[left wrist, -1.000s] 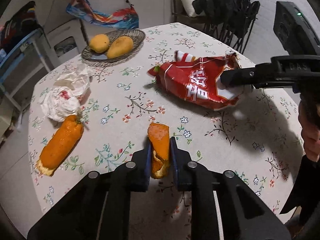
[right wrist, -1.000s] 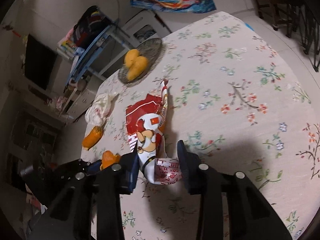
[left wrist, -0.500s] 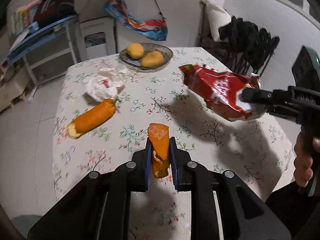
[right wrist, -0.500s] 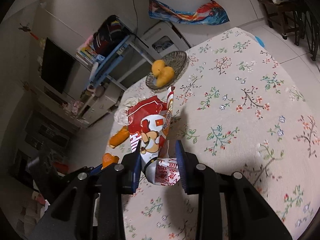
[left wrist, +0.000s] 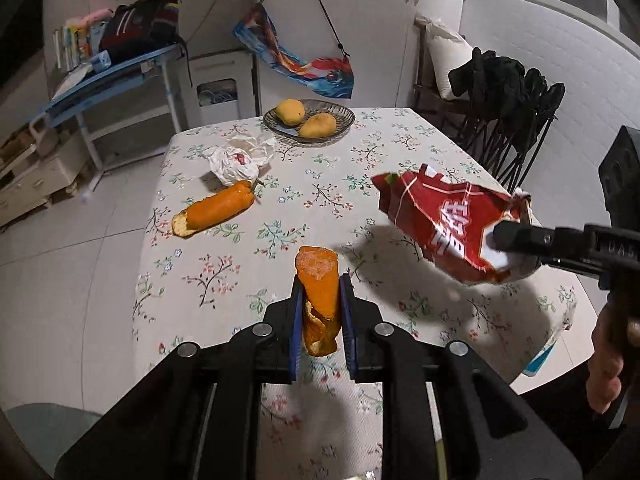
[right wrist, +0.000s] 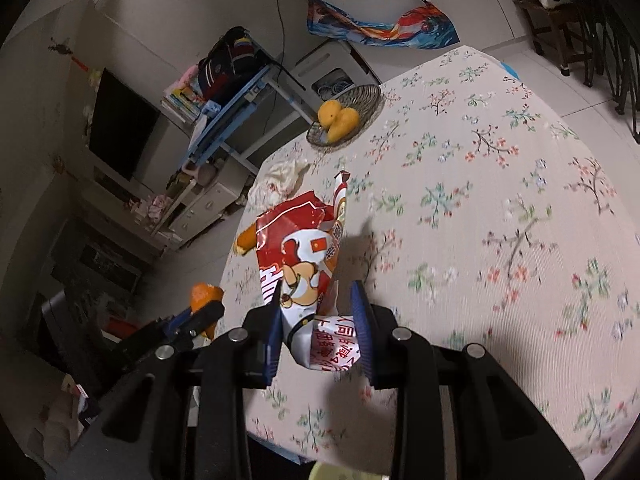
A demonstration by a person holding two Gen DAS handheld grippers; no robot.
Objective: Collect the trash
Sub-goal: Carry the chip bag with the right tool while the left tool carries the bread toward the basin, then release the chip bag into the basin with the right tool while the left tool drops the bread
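Note:
My left gripper [left wrist: 319, 280] is shut on a piece of orange peel [left wrist: 319, 280], held up above the near edge of the floral table [left wrist: 320, 184]. My right gripper [right wrist: 318, 292] is shut on a crumpled red snack bag [right wrist: 298, 248], which hangs in the air over the table. In the left wrist view the same red snack bag [left wrist: 444, 220] floats at the right, pinched by the right gripper's black fingers [left wrist: 520, 236]. A longer orange peel [left wrist: 216, 210] and a crumpled white tissue [left wrist: 238, 158] lie on the table's left side.
A woven dish [left wrist: 344, 114] with two yellow mangoes [left wrist: 304, 118] stands at the table's far edge. Black folding chairs [left wrist: 516, 120] stand to the right, a blue desk [left wrist: 116, 76] to the far left. A person's hand [left wrist: 608, 352] holds the right gripper.
Both grippers have risen and drawn back from the table with their loads. The snack bag has left the tablecloth and now hangs in the air; the left wrist view has rolled.

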